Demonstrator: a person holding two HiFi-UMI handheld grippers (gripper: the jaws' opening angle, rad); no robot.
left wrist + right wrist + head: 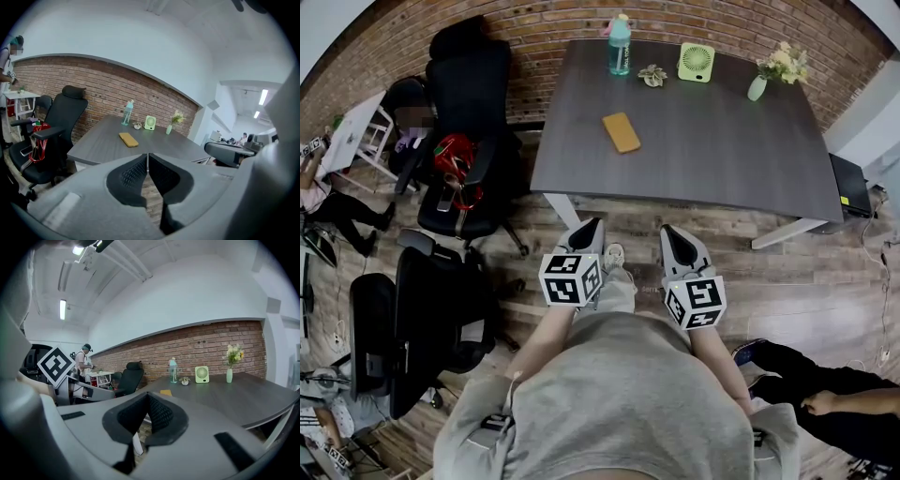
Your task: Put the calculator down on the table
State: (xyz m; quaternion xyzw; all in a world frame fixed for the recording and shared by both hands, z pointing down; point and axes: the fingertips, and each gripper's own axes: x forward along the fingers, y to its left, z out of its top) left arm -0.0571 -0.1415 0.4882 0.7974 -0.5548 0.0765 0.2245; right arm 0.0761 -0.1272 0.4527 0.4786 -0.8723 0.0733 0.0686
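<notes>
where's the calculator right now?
In the head view the yellow calculator lies flat on the dark table, left of its middle, on the near side of the teal water bottle, with the green fan further right.

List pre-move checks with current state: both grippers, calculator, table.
1. Left gripper empty: ok, jaws together, nothing between.
2. Right gripper empty: ok, jaws together, nothing between.
3. Calculator on table: ok, lies flat.
4. Room around calculator: ok, bottle and fan stand apart at the far edge.
5. Grippers off the table: ok, both short of its near edge.
6. Calculator face up: cannot tell.
</notes>
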